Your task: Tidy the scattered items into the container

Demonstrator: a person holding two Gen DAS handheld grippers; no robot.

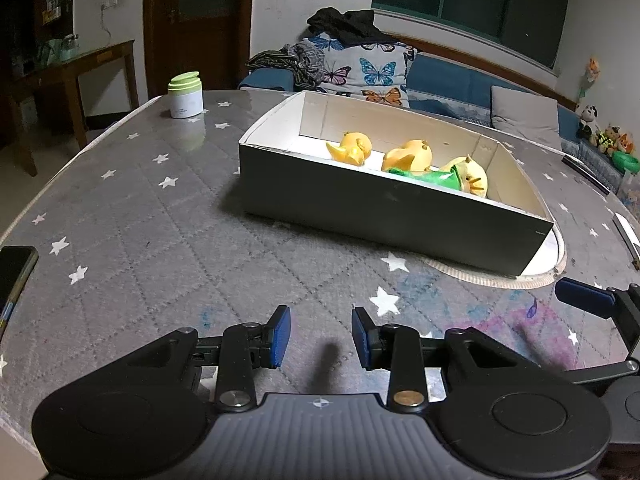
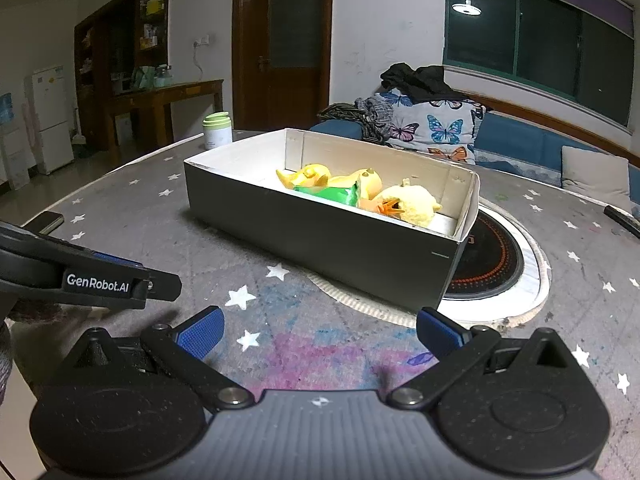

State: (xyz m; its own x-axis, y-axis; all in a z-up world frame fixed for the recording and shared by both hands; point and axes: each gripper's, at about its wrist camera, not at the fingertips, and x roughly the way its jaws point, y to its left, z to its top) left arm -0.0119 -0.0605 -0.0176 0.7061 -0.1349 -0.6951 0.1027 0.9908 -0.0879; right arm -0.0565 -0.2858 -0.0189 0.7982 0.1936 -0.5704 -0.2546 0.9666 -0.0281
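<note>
A dark box with a white inside [image 1: 392, 216] [image 2: 320, 236] stands on the star-patterned table. In it lie three yellow duck toys [image 1: 410, 155] [image 2: 408, 202] and a green packet [image 1: 438, 179] [image 2: 328, 194]. My left gripper [image 1: 320, 338] is open and empty, low over the table in front of the box; it also shows at the left of the right wrist view [image 2: 160, 286]. My right gripper [image 2: 320, 330] is wide open and empty, near the box's front right corner. One of its fingers [image 1: 584, 300] shows at the right edge of the left wrist view.
A white jar with a green lid [image 1: 185, 96] [image 2: 217, 131] stands at the table's far left. A phone [image 1: 14, 272] [image 2: 48, 221] lies at the left edge. A round induction hob [image 2: 492, 264] sits under the box's right end. A sofa with cushions [image 1: 368, 68] is behind.
</note>
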